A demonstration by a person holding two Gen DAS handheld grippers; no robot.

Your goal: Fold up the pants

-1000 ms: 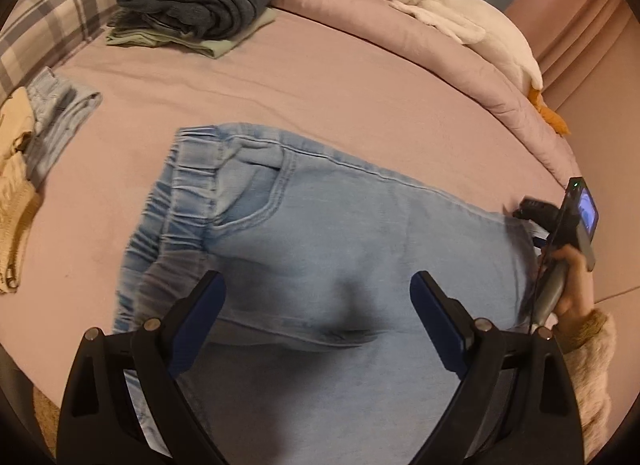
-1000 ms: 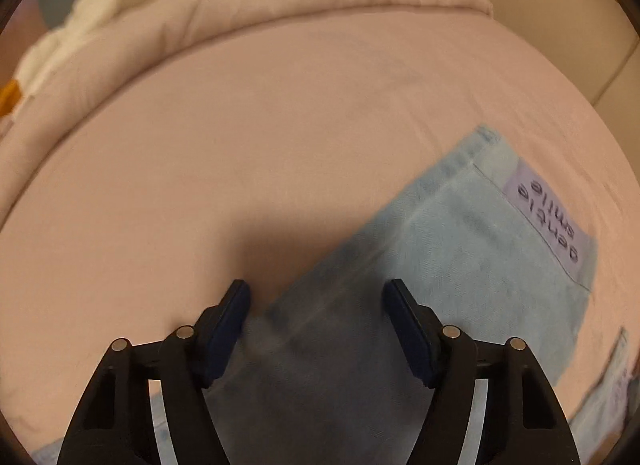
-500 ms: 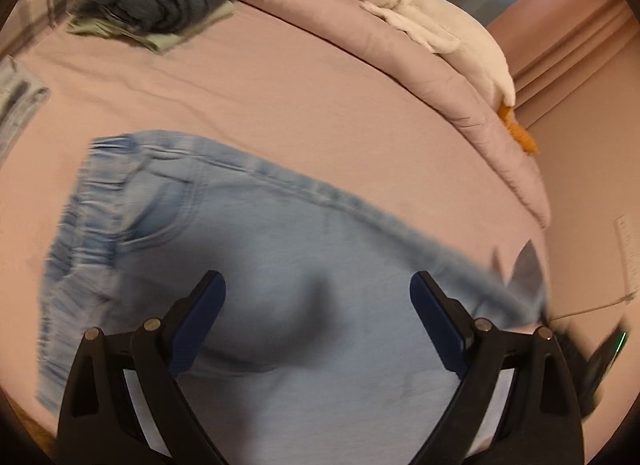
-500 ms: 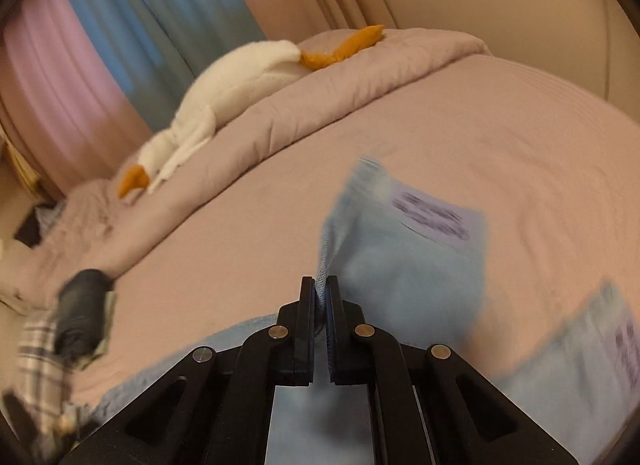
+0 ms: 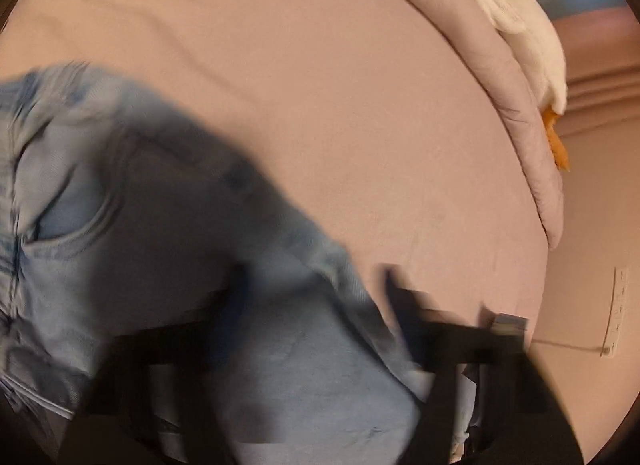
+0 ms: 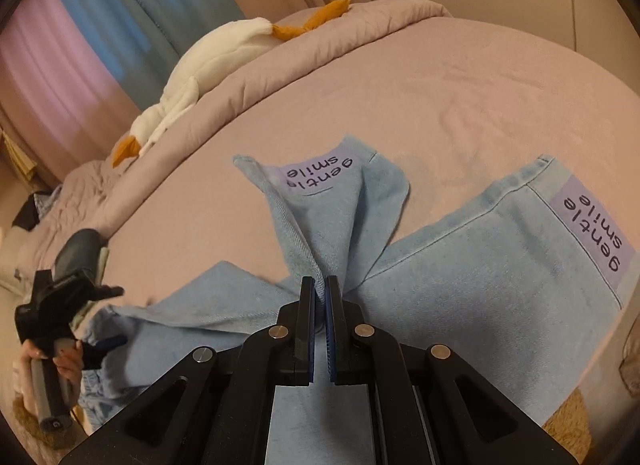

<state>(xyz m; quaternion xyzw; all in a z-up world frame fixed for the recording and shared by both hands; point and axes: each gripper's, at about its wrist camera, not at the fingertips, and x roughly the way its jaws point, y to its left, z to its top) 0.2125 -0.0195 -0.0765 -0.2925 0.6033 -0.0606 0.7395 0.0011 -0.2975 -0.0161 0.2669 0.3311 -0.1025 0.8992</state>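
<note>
Light blue denim pants (image 6: 500,265) lie on a pink bed. My right gripper (image 6: 319,285) is shut on the edge of one pant leg (image 6: 320,217) and holds it lifted, its "gentle smile" label showing. The other leg lies flat to the right. In the left wrist view the pants' waist and pocket (image 5: 68,217) fill the lower left, heavily blurred. My left gripper (image 5: 316,297) hangs over the denim with its blurred fingers spread apart. It also shows at the far left of the right wrist view (image 6: 108,305), held in a hand above the waistband.
A white plush goose (image 6: 208,65) lies on the rolled quilt (image 6: 360,33) along the far edge of the bed, also in the left wrist view (image 5: 520,25). A folded dark garment (image 6: 78,253) sits at the left. Curtains hang behind.
My right gripper closed on the pant leg edge and raised it. My left gripper swept right over the pants, so the waistband slid to the left of its view.
</note>
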